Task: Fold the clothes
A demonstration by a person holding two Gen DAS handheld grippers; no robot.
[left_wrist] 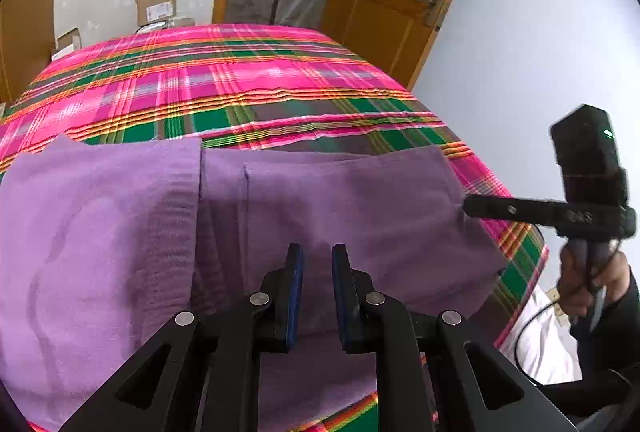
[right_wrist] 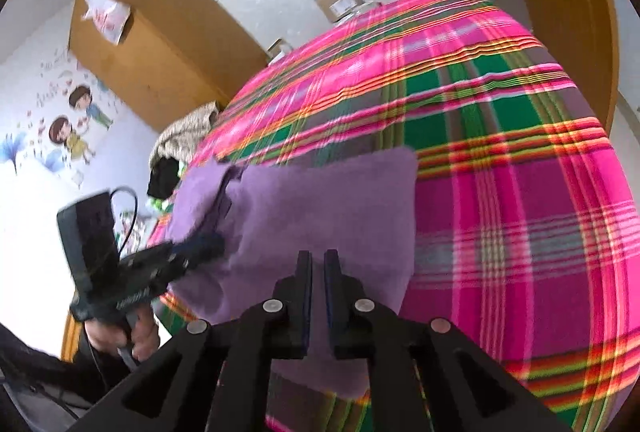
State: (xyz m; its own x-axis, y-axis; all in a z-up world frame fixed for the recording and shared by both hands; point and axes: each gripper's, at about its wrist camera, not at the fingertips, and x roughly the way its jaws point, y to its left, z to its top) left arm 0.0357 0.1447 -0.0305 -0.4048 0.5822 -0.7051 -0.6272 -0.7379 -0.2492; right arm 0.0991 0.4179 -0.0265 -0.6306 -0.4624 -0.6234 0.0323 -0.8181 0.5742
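On the plaid bedspread (left_wrist: 256, 80), the purple garment (left_wrist: 120, 232) lies beneath both slightly parted, empty tools (left_wrist: 317, 252) (right_wrist: 318, 256).

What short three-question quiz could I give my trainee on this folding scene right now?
1. True or false: the purple garment lies on a plaid bedspread.
2. Which is right about the left gripper? A) its jaws stand apart with nothing between them; B) it clamps a white sock; C) it is out of view.
3. Fill in: in the left wrist view, the right gripper has its tip at the garment's ____ edge.

Key: 1 true; 2 A; 3 right.
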